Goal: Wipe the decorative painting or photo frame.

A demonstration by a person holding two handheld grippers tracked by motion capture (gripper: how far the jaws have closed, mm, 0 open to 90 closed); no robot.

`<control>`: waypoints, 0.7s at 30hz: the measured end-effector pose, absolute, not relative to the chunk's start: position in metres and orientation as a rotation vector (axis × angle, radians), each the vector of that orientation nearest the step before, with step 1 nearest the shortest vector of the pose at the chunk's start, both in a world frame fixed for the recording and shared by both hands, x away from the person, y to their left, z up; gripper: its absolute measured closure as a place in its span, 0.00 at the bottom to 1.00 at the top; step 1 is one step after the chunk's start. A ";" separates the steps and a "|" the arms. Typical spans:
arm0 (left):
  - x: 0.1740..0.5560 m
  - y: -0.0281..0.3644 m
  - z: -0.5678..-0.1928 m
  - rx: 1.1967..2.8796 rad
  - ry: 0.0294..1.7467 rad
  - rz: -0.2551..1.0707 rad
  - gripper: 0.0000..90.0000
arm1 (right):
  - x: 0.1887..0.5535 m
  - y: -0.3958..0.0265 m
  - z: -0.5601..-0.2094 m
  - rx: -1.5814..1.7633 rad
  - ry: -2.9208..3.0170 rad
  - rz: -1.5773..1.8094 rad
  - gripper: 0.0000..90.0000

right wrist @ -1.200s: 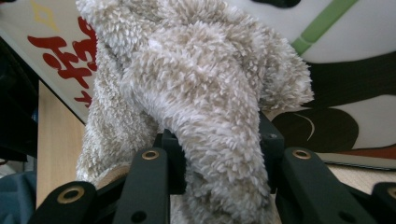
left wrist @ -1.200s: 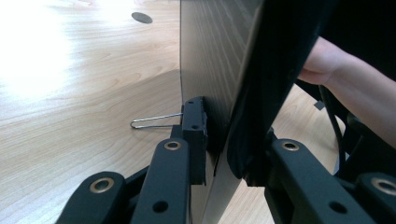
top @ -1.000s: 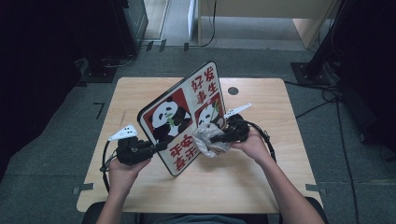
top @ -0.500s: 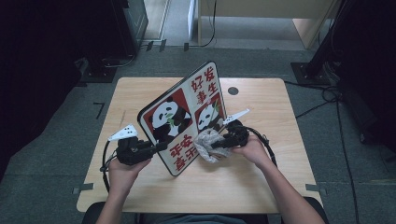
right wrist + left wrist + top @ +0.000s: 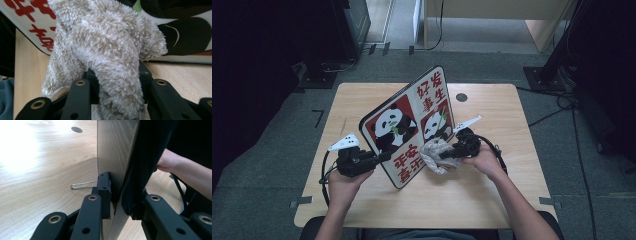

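High view: we note the left gripper [image 5: 379,158] clamped on the panda board's [image 5: 412,125] lower edge, the board standing tilted on the bench [image 5: 492,195]. The right gripper [image 5: 447,154] is clamped on a fluffy beige cloth [image 5: 433,155], pressed against the board face just ahead of it.

1. A light wooden table [image 5: 362,105] with rounded corners is set on a grey carpeted floor [image 5: 267,165].
2. A round dark cable hole [image 5: 461,97] is seen near the table's far edge.
3. Black cables [image 5: 562,102] are strewn on the floor to the right.
4. A pale wooden piece of furniture [image 5: 492,20] is placed beyond the table.
5. The left side is occupied by dark equipment [image 5: 347,25].
6. A bright glare is cast on the tabletop in the left gripper view.
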State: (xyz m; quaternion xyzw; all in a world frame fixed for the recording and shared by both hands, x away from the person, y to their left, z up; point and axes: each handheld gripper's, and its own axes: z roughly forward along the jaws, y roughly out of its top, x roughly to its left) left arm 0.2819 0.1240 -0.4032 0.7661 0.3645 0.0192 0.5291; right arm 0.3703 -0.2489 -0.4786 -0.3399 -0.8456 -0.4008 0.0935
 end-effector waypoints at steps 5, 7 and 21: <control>0.282 0.124 -0.403 1.829 0.872 0.050 0.85 | 0.370 -0.251 -0.470 -1.017 -2.500 -1.190 0.75; 0.282 0.124 -0.403 1.828 0.873 0.050 0.85 | 0.370 -0.253 -0.465 -1.021 -2.494 -1.188 0.75; 0.282 0.125 -0.403 1.821 0.880 0.049 0.85 | 0.374 -0.260 -0.435 -1.032 -2.467 -1.271 0.75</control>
